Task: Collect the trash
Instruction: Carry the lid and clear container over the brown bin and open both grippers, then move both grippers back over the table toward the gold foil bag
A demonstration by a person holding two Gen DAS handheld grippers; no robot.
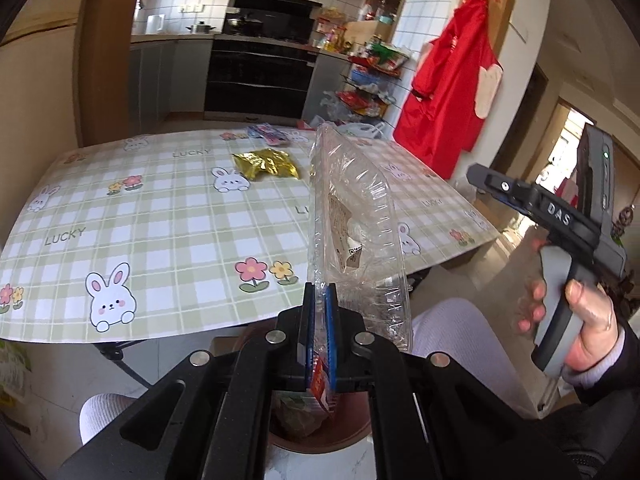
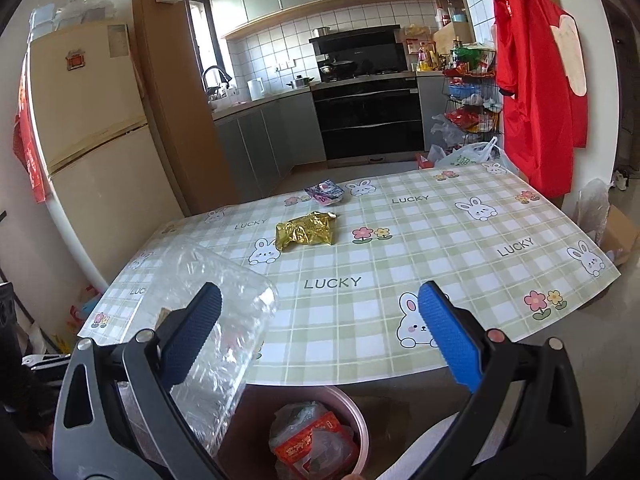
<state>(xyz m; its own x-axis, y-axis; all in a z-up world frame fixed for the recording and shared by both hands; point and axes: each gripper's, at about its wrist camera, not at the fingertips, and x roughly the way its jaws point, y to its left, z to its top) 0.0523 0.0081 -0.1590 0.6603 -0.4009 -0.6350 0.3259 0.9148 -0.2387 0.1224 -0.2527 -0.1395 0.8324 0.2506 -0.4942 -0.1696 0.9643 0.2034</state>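
Clear tray pinched, bin below

My left claw point(image 1: 319, 320) pinches the clear plastic tray point(image 1: 352, 216) upright over the trash bin point(image 2: 356, 412); my right claw point(image 2: 320, 340) is spread, empty. Gold wrapper point(image 2: 306, 232) lies on the tabletop point(image 2: 460, 248).

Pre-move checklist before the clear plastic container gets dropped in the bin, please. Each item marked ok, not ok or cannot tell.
1. Left gripper shut on clear plastic container: ok.
2. Right gripper open with nothing between its fingers: ok.
3. Trash bin below the container: ok.
4. Room left in the bin: cannot tell; wrappers already inside.
5. Table cleared: not ok; gold wrapper and purple wrapper remain.
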